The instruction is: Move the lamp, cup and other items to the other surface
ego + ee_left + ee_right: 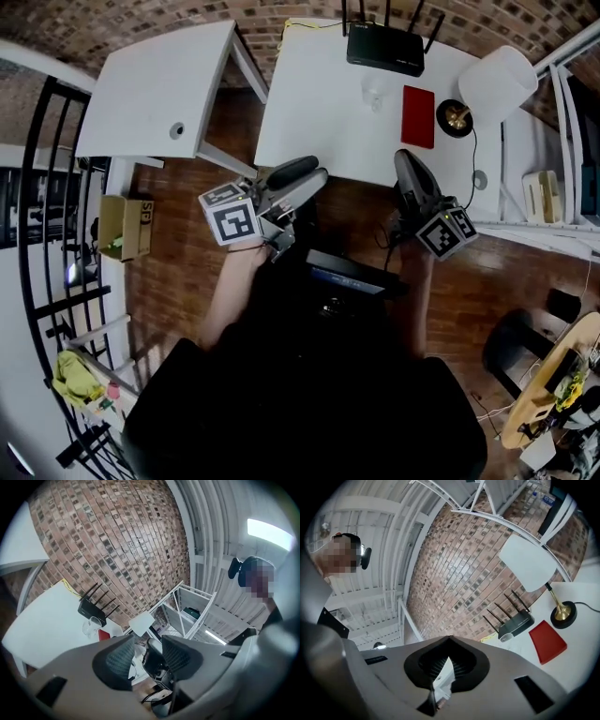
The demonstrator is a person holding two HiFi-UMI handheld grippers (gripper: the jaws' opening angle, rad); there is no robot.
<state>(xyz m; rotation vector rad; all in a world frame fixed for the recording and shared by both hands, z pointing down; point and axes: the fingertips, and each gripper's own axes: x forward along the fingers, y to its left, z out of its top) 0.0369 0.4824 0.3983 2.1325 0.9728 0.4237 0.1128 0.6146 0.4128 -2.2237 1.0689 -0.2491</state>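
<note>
Both forearms reach up-frame in the head view, aimed at 12 o'clock and short of the white desk (pixel 319 103). Left tool (pixel 314 172) sits at 11 o'clock and right tool (pixel 405 159) at 1 o'clock.

The lamp (pixel 497 84) is on the desk at 2 o'clock. Its stem rises from a brass base and the white shade is on top. A clear cup (pixel 373 92) stands at 12 o'clock, just in front of the black router (pixel 385 47), with a red pad (pixel 418 116) lying flat between the cup and the lamp. The second desk (pixel 159 94) is at 10 o'clock.

Left tool's jaws are wide apart with nothing gripped. Right tool's jaws are pressed together and hold nothing.
</note>
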